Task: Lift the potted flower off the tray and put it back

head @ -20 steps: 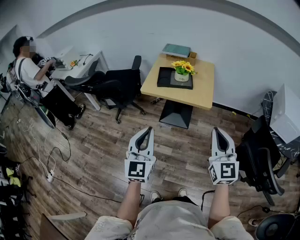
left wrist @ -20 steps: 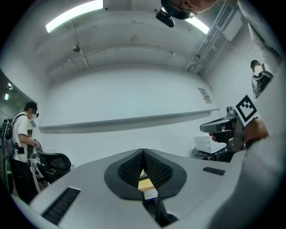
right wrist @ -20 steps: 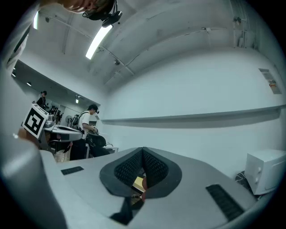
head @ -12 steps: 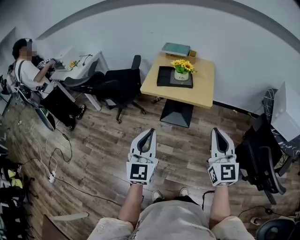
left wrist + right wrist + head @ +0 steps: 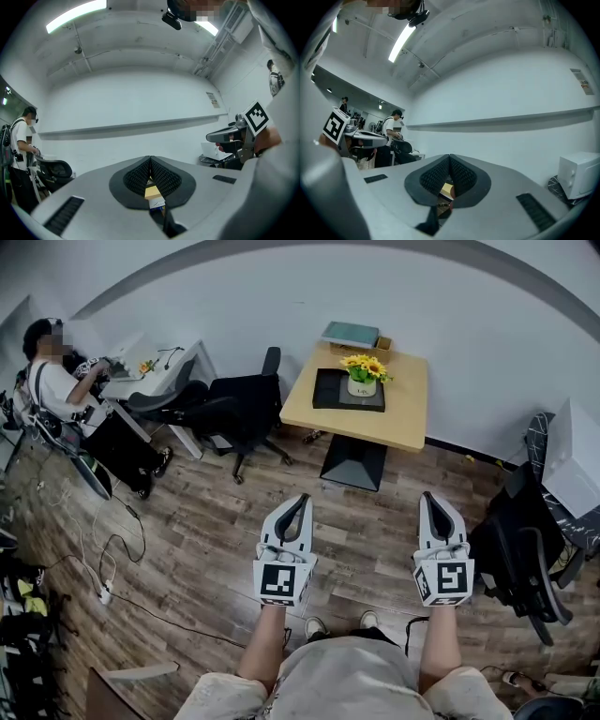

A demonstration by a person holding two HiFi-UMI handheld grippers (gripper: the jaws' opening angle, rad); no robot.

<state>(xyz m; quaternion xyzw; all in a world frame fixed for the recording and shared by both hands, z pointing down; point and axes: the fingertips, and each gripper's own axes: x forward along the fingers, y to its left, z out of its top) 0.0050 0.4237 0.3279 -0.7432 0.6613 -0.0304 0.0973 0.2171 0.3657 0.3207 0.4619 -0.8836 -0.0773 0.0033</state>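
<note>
- Your left hand-held gripper [image 5: 297, 502] is held level above the wooden floor [image 5: 187, 521]. Its jaws are pressed together and nothing is between them.
- Your right hand-held gripper [image 5: 433, 499] is held level beside it, with a clear gap between the two. Its jaws are likewise closed on nothing.
- The potted flower [image 5: 362, 379], yellow blooms in a white pot, stands upright on the dark tray [image 5: 328, 390], toward the tray's right side.
- The tray lies flat on the light wooden bench [image 5: 398, 423], which stands against the white wall.
- Both hand-held grippers point toward the bench and are well apart from it.
- A flat teal item [image 5: 352, 335] lies at the bench's rear edge, behind the tray.
- A black office chair [image 5: 239, 409] stands just left of the bench.
- A seated person [image 5: 56, 381] is at the far left.
</note>
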